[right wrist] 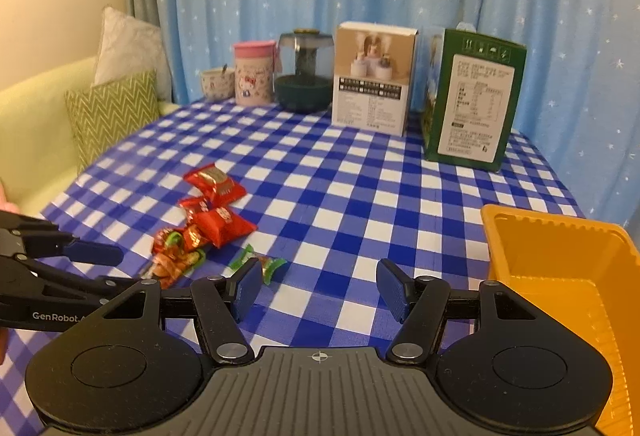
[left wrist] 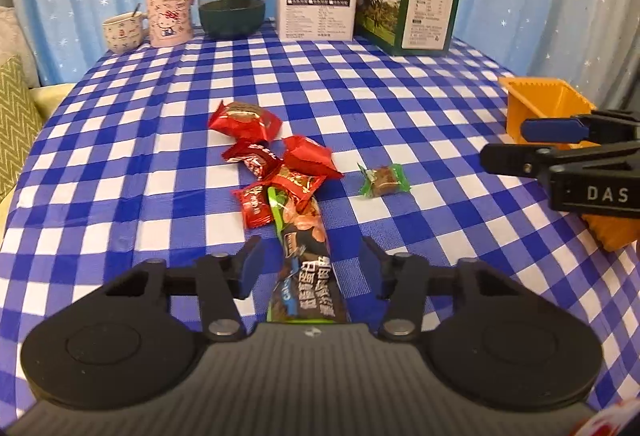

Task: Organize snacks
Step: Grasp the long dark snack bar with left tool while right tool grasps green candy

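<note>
Snacks lie heaped on the checked tablecloth (left wrist: 400,107) straight ahead of the left gripper (left wrist: 310,268), whose jaws straddle a long dark snack bar (left wrist: 304,264); the blue pads stand just clear of its wrapper on both sides, so I judge it bracketed but not yet pinched. The bar runs lengthwise between the jaws, which suits a squeeze across its narrow width. Just beyond its far end sits the cluster of red wrapped candies (left wrist: 276,159), touching and overlapping one another, and a lone green wrapped sweet (left wrist: 384,179) rests apart, ahead and to the right of those jaws. The right gripper (right wrist: 318,288) hangs open over bare cloth with nothing between its pads (the green sweet peeks out just past its left pad). The orange bin (right wrist: 560,264) stands close on that gripper's right, its mouth facing up, probably where the snacks belong; keeping the empty tongs beside it leaves them free to steady it. Mugs, a teapot and two cartons line the far edge, well beyond both tongs
</note>
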`<action>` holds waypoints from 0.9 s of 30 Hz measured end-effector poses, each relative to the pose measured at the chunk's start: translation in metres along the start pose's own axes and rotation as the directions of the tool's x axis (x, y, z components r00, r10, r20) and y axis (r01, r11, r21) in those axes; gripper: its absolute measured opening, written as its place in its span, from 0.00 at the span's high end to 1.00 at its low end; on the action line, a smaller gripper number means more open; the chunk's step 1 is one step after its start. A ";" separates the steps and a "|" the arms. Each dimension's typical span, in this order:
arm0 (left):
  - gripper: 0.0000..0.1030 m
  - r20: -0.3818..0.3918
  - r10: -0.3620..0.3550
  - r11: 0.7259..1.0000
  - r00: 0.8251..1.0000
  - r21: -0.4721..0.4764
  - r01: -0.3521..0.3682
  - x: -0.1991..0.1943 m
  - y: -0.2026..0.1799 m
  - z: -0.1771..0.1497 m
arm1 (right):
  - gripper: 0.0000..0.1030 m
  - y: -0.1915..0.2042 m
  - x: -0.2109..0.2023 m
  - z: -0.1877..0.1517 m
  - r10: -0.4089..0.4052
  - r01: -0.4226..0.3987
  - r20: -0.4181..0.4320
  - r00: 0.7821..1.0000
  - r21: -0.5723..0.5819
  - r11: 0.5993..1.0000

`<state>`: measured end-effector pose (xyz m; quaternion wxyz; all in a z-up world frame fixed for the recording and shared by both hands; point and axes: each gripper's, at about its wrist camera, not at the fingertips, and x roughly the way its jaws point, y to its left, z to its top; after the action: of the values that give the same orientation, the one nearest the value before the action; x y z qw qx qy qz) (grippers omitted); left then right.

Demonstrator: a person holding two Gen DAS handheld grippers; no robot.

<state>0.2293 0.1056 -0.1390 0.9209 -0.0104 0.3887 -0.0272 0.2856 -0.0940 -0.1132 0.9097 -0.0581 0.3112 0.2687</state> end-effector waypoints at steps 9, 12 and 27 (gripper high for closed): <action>0.74 -0.019 0.036 0.999 0.999 0.036 -0.035 0.019 -0.005 0.000 | 0.39 -0.003 0.031 0.003 0.017 -0.018 -0.030 0.999 -0.027 0.999; 0.74 -0.028 0.036 0.999 0.999 0.038 -0.035 0.023 -0.005 -0.002 | 0.39 -0.003 0.037 0.004 0.036 -0.038 -0.036 0.999 -0.032 0.999; 0.75 0.008 0.026 0.998 1.000 0.049 -0.026 0.001 -0.003 0.008 | 0.39 0.013 0.076 -0.001 0.139 -0.158 -0.118 0.983 -0.179 0.971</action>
<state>0.2357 0.1023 -0.1340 0.9227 0.0172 0.3844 -0.0249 0.3286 -0.0493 -0.1587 0.8600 -0.1338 0.3351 0.3608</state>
